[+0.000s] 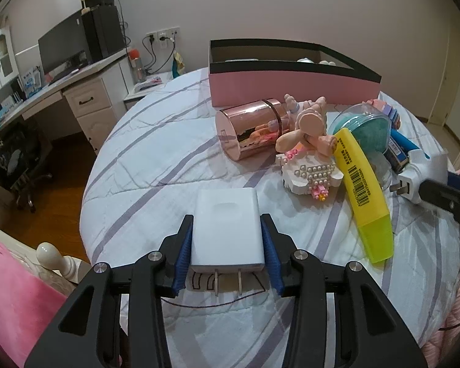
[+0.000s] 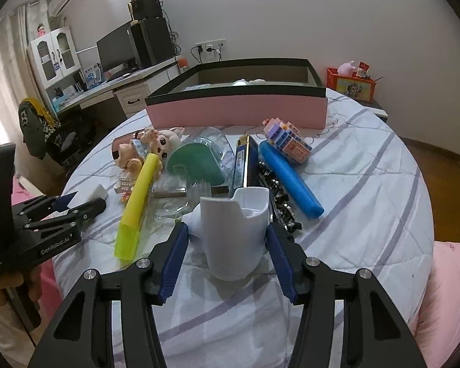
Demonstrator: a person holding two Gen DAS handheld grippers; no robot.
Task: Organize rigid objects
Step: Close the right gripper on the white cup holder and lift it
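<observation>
My left gripper [image 1: 227,224] is shut on a white charger block [image 1: 227,214], its pads pressing both sides and the prongs facing the camera. It hovers low over the striped bedspread [image 1: 156,159]. In the right wrist view my right gripper [image 2: 227,230] stands open around a white cup-shaped plug-in holder [image 2: 236,239] that rests on the bed. The right pad is at the holder's edge and a gap shows on the left. Behind lie a yellow highlighter [image 2: 138,196], a doll [image 2: 156,147], a green-filled clear dome [image 2: 196,162], a blue cylinder [image 2: 291,178] and a rose-gold canister [image 1: 251,128].
A pink box with a black rim [image 2: 239,110] stands open at the back of the bed with items inside. Block figures [image 1: 309,174], a blue tin [image 2: 245,165] and a metal chain [image 2: 279,196] crowd the pile. A desk [image 1: 46,92] stands left and a bedpost [image 1: 50,254] near me.
</observation>
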